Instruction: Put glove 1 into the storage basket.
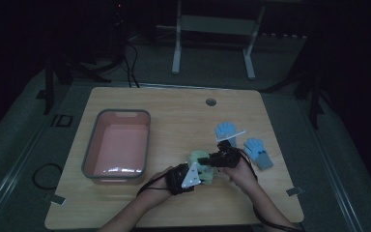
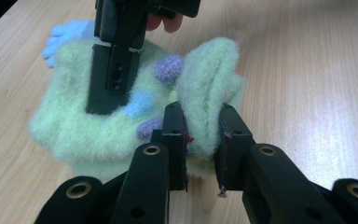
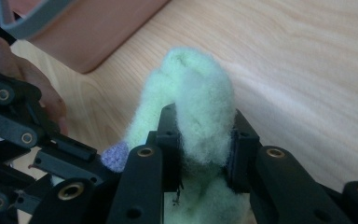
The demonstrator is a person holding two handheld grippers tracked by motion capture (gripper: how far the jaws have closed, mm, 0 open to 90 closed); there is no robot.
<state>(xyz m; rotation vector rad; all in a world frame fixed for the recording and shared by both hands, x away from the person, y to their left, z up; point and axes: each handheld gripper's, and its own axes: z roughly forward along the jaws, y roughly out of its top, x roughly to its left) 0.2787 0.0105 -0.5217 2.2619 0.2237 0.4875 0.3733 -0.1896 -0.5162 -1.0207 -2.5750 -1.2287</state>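
Note:
A fuzzy pale-green garment [image 1: 199, 158] with purple and blue dots, a sock or a glove, lies at the table's front middle. My left gripper [image 2: 204, 126] is shut on a raised fold of it [image 2: 209, 79]. The fold stands up between the two pads. My right gripper [image 3: 203, 135] is shut on another bunched fold [image 3: 191, 79] of the same garment. In the left gripper view, the right gripper's black jaw presses down into the flat part of the garment [image 2: 74, 126]. In the high view the left gripper [image 1: 198, 175] and right gripper [image 1: 217, 159] meet over it.
A pink bin with a grey rim [image 1: 147, 140] stands at the left, seen close in the right gripper view [image 3: 88, 32]. Two blue gloves [image 1: 228, 129] [image 1: 258, 152] lie to the right. A round hole [image 1: 211, 102] sits near the table's far edge.

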